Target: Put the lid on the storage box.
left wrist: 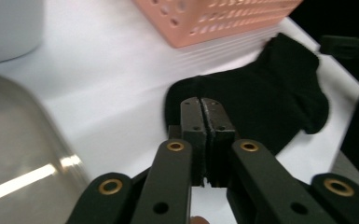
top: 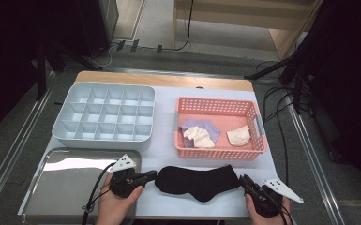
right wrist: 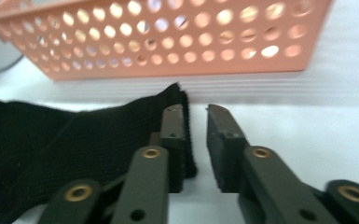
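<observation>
A black sock (top: 198,182) lies flat on the white cloth near the table's front edge. My left gripper (top: 150,176) rests at the sock's left end. In the left gripper view its jaws (left wrist: 201,100) are pressed together above the sock (left wrist: 265,98), and no fabric shows between them. My right gripper (top: 244,181) is at the sock's right end. In the right gripper view it (right wrist: 196,109) stands open, and the sock's cuff (right wrist: 74,140) lies against the inner side of its left finger (right wrist: 173,126). White cloth shows in the gap.
A pink perforated basket (top: 258,140) behind the sock holds a purple sock (top: 201,125) and two cream socks (top: 239,136). A pale blue divided organizer (top: 104,115) stands at the back left. A shiny metal tray (top: 65,183) lies at the front left, under my left hand.
</observation>
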Demonstrator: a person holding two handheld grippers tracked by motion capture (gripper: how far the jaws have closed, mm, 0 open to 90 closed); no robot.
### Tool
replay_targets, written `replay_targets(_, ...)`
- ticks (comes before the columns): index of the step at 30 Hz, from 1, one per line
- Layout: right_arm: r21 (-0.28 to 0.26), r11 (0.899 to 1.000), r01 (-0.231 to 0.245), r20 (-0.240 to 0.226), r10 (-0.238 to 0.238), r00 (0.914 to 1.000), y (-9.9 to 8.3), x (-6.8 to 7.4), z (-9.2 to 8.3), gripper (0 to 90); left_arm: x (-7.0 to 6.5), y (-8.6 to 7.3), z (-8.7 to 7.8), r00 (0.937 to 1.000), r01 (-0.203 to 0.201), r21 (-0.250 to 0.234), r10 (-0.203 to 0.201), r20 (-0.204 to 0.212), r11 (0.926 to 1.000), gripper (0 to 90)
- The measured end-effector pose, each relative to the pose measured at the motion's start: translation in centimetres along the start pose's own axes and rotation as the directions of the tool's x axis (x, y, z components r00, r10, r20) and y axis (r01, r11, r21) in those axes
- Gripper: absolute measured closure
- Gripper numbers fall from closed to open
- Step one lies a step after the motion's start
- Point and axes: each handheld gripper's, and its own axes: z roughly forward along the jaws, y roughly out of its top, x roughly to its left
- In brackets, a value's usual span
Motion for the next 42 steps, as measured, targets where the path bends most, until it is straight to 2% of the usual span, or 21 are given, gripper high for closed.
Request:
replay_targets(4,0.038,0.999,-0.015,0.018,0.015,0.9997,-0.5,-0.9,0.0,81.4,0.6,-0.2,0.2,0.9994,0.022,0.032,-0.021,-0.029,0.9992,88.3)
replay_targets(7,0.063,0.998,-0.015,0.002,0.015,0.9999,-0.8,-0.9,0.4,79.5,0.2,-0.4,0.8,0.9995,0.014,0.059,-0.012,-0.028,0.9982,76.3)
replay_targets(9,0.070,0.998,-0.005,-0.007,0.005,1.0000,-0.8,-0.7,0.6,77.3,-0.2,-0.4,1.3,0.9999,0.015,0.079,-0.015,0.000,0.9968,68.0)
replay_targets(11,0.086,0.996,-0.016,-0.015,0.017,0.9997,-0.9,-0.6,0.9,75.0,-0.7,-0.4,1.8,0.9999,-0.004,0.093,0.005,-0.009,0.9956,64.5)
replay_targets(13,0.091,0.996,-0.025,-0.036,0.029,0.9989,-1.1,-0.7,1.3,73.9,-0.9,-0.5,2.1,0.9995,-0.006,0.102,0.009,-0.031,0.9948,62.3)
replay_targets(14,0.090,0.995,-0.033,-0.036,0.036,0.9987,-1.1,-0.7,1.4,73.9,-1.0,-0.5,2.2,0.9989,-0.010,0.101,0.015,-0.044,0.9948,62.5)
replay_targets(17,0.088,0.996,-0.020,-0.034,0.023,0.9992,-1.1,-0.4,1.5,74.1,-0.9,-0.5,2.2,0.9975,-0.021,0.107,0.028,-0.064,0.9940,71.0)
replay_targets(20,0.098,0.995,-0.014,-0.051,0.019,0.9985,-1.2,-0.2,1.6,81.9,-0.7,-0.5,2.3,0.9993,-0.028,0.135,0.031,-0.023,0.9905,87.6)
replay_targets(22,0.105,0.994,-0.006,-0.050,0.012,0.9987,-1.1,-0.1,1.6,85.7,-0.9,-0.6,2.2,0.9990,-0.044,0.143,0.044,0.004,0.9888,89.5)
replay_targets(24,0.113,0.994,-0.002,-0.049,0.008,0.9987,-0.9,-0.1,1.5,87.3,-0.9,-0.6,2.0,0.9989,-0.046,0.149,0.045,0.008,0.9878,90.0)
replay_targets(29,0.130,0.991,-0.032,-0.042,0.038,0.9984,-0.8,-0.6,0.9,89.0,-0.4,-0.6,1.1,0.9991,-0.042,0.141,0.042,0.006,0.9891,90.0)
replay_targets(33,0.131,0.991,-0.012,-0.014,0.014,0.9998,-0.8,-0.7,0.8,89.5,-0.4,-0.8,1.1,0.9981,-0.056,0.160,0.059,-0.018,0.9856,90.0)
replay_targets(35,0.133,0.991,0.008,-0.002,-0.008,1.0000,-0.7,-0.5,0.8,89.5,-0.5,-1.0,1.2,0.9975,-0.065,0.163,0.069,-0.017,0.9844,90.0)
replay_targets(37,0.133,0.991,0.010,0.000,-0.010,0.9999,-0.7,-0.4,0.8,89.1,-0.5,-1.0,1.2,0.9973,-0.071,0.164,0.073,-0.005,0.9839,90.0)
replay_targets(39,0.125,0.992,0.007,-0.013,-0.006,0.9999,-0.8,-0.5,0.8,87.3,-0.5,-1.0,1.1,0.9980,-0.061,0.134,0.063,-0.005,0.9890,87.9)
replay_targets(42,0.085,0.996,0.001,-0.011,0.000,0.9999,-0.8,-0.4,0.2,83.0,-0.3,-0.7,0.7,0.9983,-0.051,0.092,0.053,-0.024,0.9945,78.1)
